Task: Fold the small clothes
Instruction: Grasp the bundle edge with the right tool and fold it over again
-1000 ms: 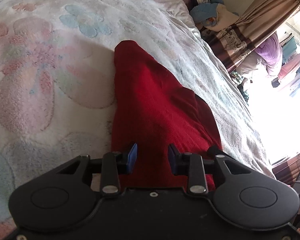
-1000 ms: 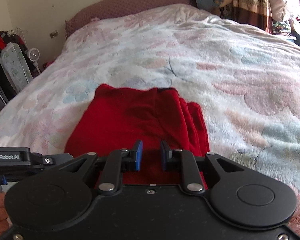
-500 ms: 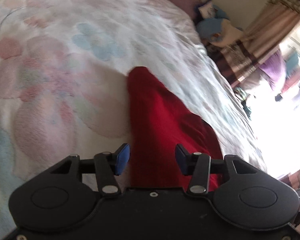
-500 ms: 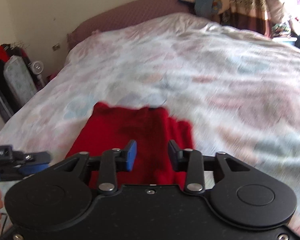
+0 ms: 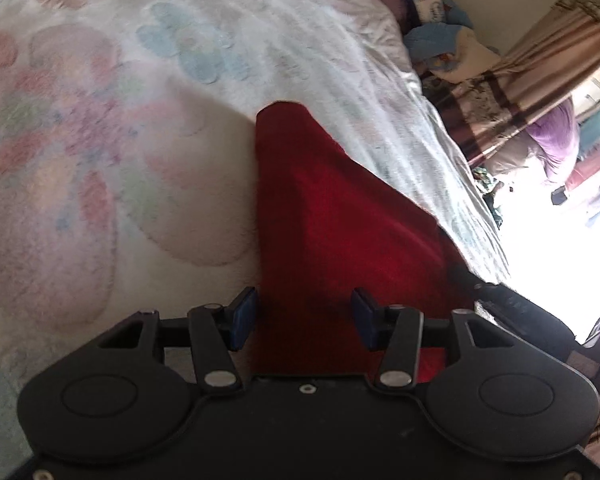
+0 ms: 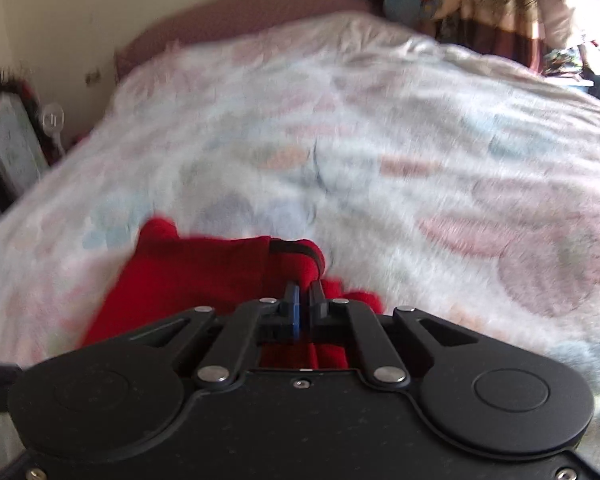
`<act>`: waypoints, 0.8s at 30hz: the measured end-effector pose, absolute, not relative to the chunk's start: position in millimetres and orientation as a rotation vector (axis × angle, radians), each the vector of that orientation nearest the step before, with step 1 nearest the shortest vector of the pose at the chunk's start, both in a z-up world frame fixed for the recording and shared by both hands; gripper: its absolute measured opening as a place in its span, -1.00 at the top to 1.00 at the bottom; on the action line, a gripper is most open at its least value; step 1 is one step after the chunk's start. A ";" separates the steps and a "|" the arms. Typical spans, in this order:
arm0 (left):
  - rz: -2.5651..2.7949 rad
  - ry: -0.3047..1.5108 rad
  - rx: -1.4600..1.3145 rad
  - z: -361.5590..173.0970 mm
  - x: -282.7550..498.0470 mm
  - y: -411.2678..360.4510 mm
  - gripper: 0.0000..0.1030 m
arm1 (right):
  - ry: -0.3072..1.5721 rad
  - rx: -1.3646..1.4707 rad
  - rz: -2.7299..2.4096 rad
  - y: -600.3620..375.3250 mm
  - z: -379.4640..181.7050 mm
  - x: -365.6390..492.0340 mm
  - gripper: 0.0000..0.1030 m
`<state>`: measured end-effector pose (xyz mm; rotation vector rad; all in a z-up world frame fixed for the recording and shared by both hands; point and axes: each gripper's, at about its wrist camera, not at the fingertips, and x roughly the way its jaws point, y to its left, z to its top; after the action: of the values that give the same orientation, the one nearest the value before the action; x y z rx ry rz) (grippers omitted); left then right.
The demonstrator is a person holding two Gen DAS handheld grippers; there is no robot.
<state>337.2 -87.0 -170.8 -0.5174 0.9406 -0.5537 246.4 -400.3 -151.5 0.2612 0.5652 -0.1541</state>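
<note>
Here, right hand-held gripper pinching red garment edge, left hand-held gripper spread.

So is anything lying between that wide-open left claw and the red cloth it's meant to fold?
Nothing visible. The left gripper hangs open right over the red garment on the floral blanket, with only bare cloth between its fingers.

garment on bedspread, curtain right of bed
</note>
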 end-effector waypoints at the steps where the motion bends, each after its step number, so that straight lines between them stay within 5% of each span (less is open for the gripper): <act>1: -0.555 0.939 -0.513 -171.1 337.5 -88.9 -0.01 | 0.551 0.274 -0.159 -403.9 -147.6 242.9 0.98; 7: -0.538 0.982 -0.507 -187.8 340.9 -102.0 -0.04 | 0.680 0.290 -0.168 -422.2 -181.0 260.4 0.96; 11: -0.546 0.981 -0.507 -181.7 336.9 -96.5 -0.04 | 0.631 0.348 -0.159 -427.2 -170.7 238.4 0.54; 21: -0.575 1.052 -0.553 -194.3 298.4 -79.7 -0.14 | 0.654 0.330 -0.058 -407.9 -164.7 152.3 0.54; 23: -0.576 1.057 -0.556 -196.1 294.1 -79.9 -0.14 | 0.666 0.333 -0.073 -408.2 -173.3 152.1 0.96; 24: -0.577 1.059 -0.552 -194.6 292.7 -79.7 -0.14 | 0.663 0.349 -0.083 -410.7 -176.2 151.0 0.96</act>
<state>292.7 -79.7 -194.6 -0.5521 1.0586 -0.5769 151.0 -410.7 -176.2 0.3491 0.6631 -0.0834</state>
